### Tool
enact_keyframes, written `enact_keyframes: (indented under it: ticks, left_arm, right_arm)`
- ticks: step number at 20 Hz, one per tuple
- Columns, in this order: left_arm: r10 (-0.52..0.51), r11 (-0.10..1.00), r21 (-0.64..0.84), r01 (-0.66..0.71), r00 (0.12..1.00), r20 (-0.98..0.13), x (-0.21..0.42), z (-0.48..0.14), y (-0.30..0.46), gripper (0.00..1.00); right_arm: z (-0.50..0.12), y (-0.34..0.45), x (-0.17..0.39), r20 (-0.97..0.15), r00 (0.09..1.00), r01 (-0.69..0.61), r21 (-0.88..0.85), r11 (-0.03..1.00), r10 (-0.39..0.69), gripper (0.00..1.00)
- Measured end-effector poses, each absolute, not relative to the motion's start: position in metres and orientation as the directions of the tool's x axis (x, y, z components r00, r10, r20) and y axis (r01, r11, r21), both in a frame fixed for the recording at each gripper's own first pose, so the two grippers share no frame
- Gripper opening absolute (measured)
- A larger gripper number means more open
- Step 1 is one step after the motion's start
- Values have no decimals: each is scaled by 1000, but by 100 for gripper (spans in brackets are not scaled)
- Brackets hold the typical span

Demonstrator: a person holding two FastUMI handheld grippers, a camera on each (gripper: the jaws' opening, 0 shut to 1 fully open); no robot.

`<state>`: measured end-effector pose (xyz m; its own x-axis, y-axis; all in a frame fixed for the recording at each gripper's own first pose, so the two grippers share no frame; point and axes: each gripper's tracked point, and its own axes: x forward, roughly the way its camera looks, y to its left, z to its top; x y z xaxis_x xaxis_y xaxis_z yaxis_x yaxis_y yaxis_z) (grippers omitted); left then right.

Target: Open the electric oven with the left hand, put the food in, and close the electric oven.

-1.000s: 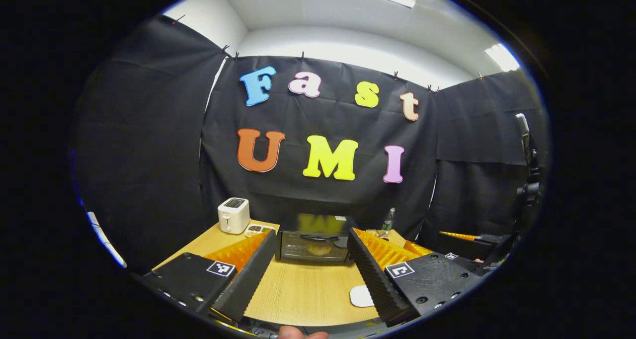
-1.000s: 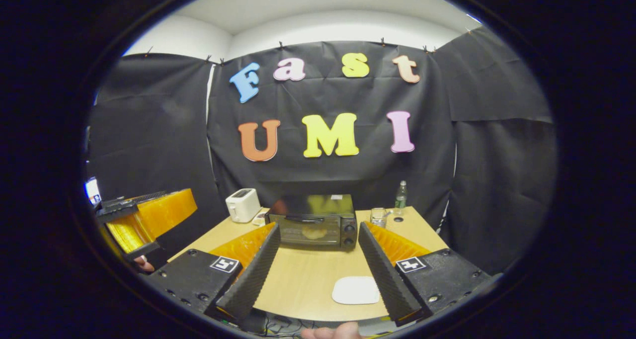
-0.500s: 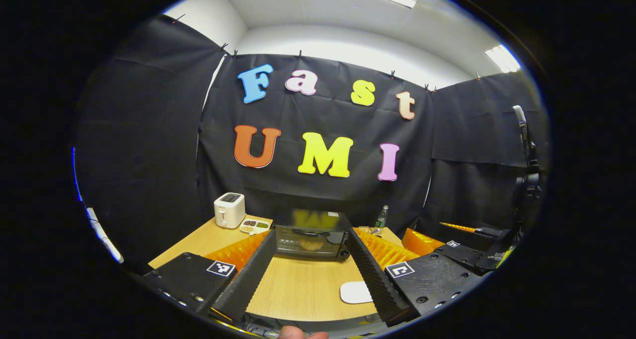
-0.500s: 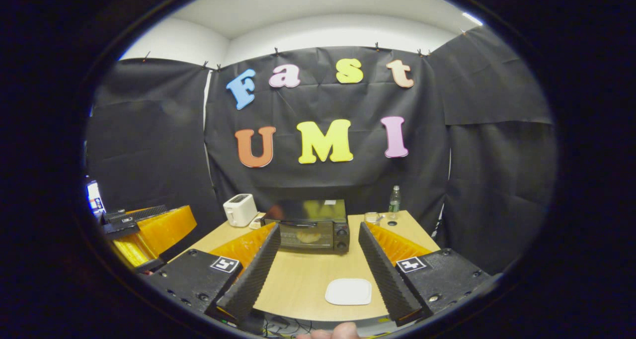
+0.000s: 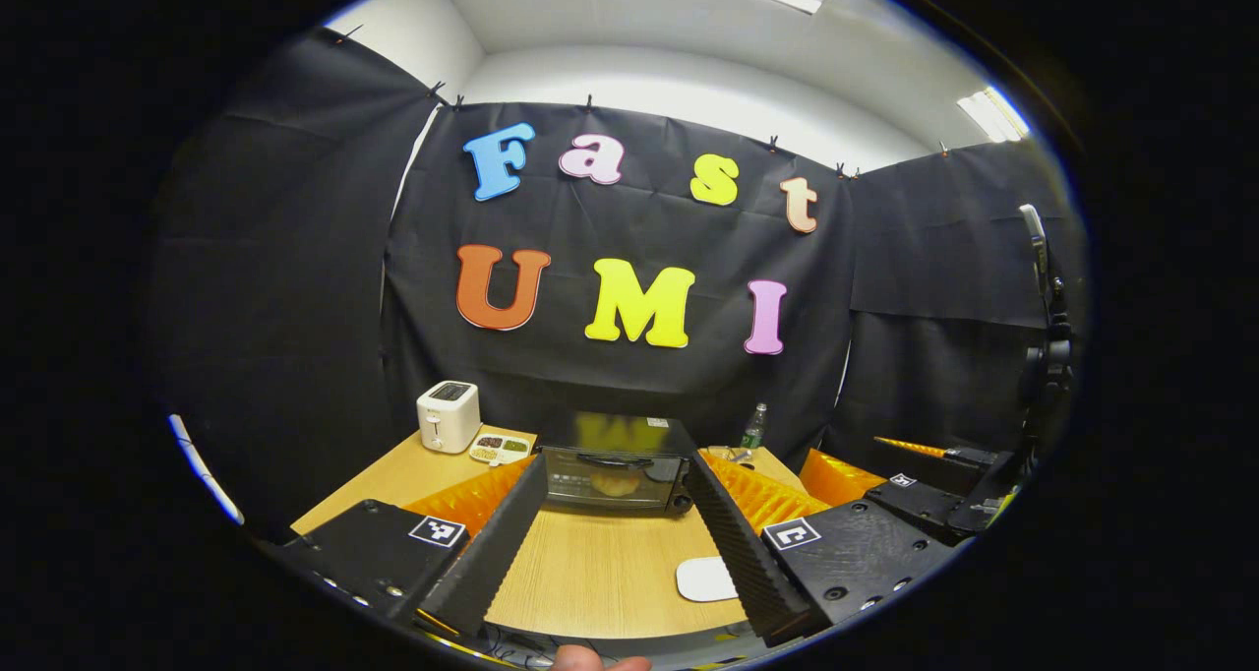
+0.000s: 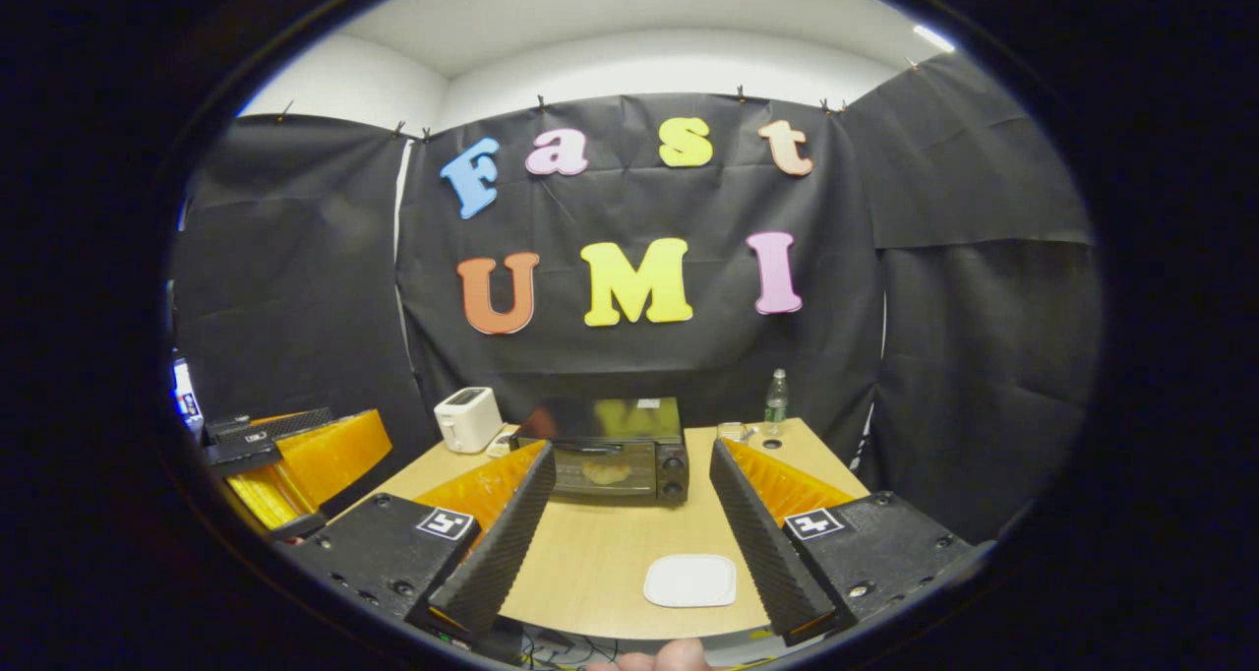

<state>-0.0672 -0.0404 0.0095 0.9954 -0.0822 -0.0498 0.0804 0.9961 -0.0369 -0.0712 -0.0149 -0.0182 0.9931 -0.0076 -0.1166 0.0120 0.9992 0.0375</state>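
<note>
The black electric oven (image 5: 612, 472) (image 6: 608, 459) stands at the far middle of the wooden table (image 5: 600, 573) (image 6: 610, 553), its glass door closed. A pale piece of food (image 5: 615, 484) (image 6: 606, 472) shows through the glass inside it. An empty white plate (image 5: 703, 580) (image 6: 690, 580) lies on the near side of the table. My left gripper (image 5: 615, 509) is open and held back over the table's near edge, well short of the oven. My right gripper (image 6: 631, 494) is open too, also far from the oven, with nothing between its fingers.
A white toaster (image 5: 448, 416) (image 6: 468, 419) and a small divided dish (image 5: 500, 447) stand at the table's back left. A bottle (image 5: 753, 426) (image 6: 776, 396) and a glass (image 6: 730, 431) stand at the back right. The other gripper (image 6: 285, 455) shows off the table's left side.
Both grippers have drawn back from the oven and the table, so the oven looks smaller now. The oven door has stayed closed with the food inside.
</note>
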Motion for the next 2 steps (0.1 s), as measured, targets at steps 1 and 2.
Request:
enact_keyframes:
  ticks: [1,2]
  left_arm:
    - [-85,996,-34,83,995,-53,-67,9,-40,94]
    - [-87,996,-33,85,995,-55,-66,8,-39,94]
  right_arm:
    - [-19,-14,-71,-119,993,16,40,999,-11,94]
    - [-20,-12,-71,-118,993,19,46,999,-14,94]
